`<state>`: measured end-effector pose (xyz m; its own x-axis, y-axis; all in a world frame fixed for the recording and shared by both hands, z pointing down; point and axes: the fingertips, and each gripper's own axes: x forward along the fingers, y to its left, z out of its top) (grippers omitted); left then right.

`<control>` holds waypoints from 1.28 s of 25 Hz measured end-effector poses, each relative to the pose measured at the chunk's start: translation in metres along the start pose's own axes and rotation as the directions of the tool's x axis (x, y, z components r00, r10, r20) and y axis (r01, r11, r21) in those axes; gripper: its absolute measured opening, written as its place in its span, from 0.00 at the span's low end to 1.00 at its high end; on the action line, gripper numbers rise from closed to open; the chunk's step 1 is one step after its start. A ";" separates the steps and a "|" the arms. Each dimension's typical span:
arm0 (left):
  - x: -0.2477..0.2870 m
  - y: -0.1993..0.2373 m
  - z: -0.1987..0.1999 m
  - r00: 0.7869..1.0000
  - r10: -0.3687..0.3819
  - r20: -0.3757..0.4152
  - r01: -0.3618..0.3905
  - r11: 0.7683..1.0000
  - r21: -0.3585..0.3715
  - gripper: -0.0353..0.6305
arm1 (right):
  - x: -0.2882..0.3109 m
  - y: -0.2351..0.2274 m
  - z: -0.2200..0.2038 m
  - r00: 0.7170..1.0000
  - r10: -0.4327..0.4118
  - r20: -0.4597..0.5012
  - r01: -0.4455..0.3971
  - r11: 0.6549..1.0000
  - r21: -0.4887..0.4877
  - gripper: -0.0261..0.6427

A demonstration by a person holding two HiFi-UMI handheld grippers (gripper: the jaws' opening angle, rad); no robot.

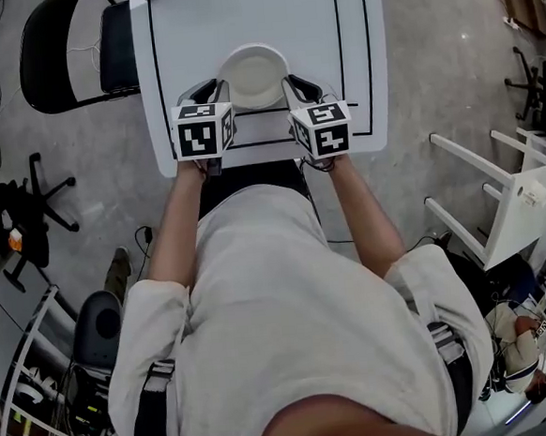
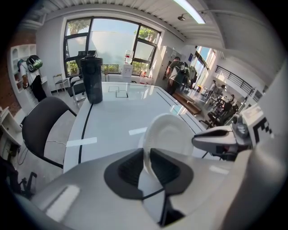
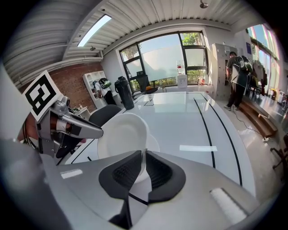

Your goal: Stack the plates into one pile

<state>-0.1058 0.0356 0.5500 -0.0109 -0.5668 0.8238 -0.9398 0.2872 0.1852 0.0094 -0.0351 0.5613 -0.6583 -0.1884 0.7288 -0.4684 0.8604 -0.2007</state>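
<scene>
Left hand-held gripper [image 2: 146, 162] is clamped on the rim of the white plate [image 1: 253, 75], biting it at about 8 o'clock in my head view. The right hand-held gripper [image 3: 143, 167] is clamped on the rim at about 4 o'clock. I see the plate over the near part of the white tabletop [image 1: 333, 29], between the two grippers. In the right gripper view a second white rim [image 3: 155, 144] peeks from behind it; I cannot tell whether they touch. A black bottle [image 2: 91, 78] stands well apart at 11 o'clock.
</scene>
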 end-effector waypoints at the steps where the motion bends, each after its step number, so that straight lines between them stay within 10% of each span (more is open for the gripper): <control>1: -0.001 0.000 -0.002 1.000 -0.005 -0.001 0.005 1.000 0.003 0.13 | -0.001 0.001 -0.001 1.000 -0.003 -0.001 0.003 1.000 0.001 0.09; 32: 0.045 0.010 -0.018 0.997 -0.002 -0.073 0.009 0.995 0.101 0.16 | 0.031 -0.014 -0.017 0.993 -0.087 -0.078 0.083 0.995 -0.052 0.12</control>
<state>-0.1092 0.0262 0.5984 0.0158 -0.5093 0.8605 -0.9696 0.2022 0.1375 0.0050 -0.0453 0.5978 -0.5671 -0.2254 0.7922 -0.4901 0.8654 -0.1046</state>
